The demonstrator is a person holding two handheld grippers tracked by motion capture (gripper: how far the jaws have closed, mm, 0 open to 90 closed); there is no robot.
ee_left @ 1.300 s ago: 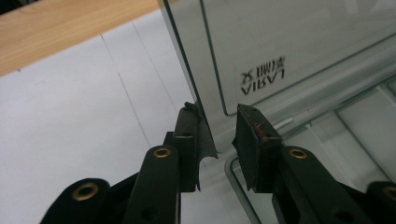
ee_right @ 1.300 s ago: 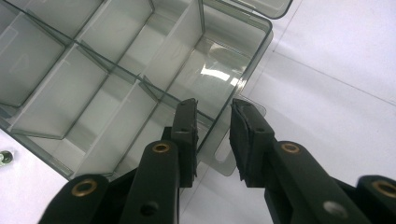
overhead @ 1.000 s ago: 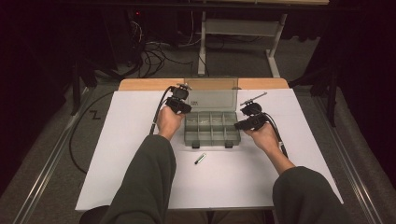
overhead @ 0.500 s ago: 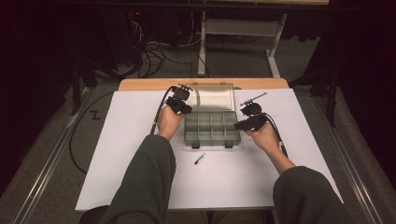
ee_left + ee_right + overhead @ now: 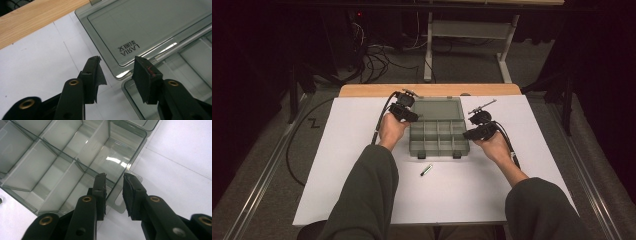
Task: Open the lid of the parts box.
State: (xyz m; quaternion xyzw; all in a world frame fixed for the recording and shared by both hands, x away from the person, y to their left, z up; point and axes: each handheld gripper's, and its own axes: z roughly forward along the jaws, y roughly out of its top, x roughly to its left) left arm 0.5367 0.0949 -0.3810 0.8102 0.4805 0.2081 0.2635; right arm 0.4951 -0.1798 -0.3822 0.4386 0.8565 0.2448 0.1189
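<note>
A smoky clear compartment box (image 5: 439, 151) sits mid-table with its lid (image 5: 437, 109) laid flat behind it. My left gripper (image 5: 411, 115) is at the box's left side by the hinge. In the left gripper view it (image 5: 116, 61) stands open, and the near corner of the lid (image 5: 155, 27) lies just beyond and below its tips. My right gripper (image 5: 468, 134) is at the box's right wall. Its jaws (image 5: 115, 176) are a narrow gap apart astride the wall (image 5: 139, 148), above the side tab (image 5: 117, 203). The compartments look empty.
A small dark pen-like piece (image 5: 426, 170) lies on the white sheet (image 5: 352, 165) in front of the box. A wooden strip (image 5: 377, 90) edges the table's far side. Cables and a metal stand (image 5: 472, 30) are on the floor beyond.
The lid, tilted up a second ago, has swung back and now lies flat on the table. Both hands have stayed almost in place.
</note>
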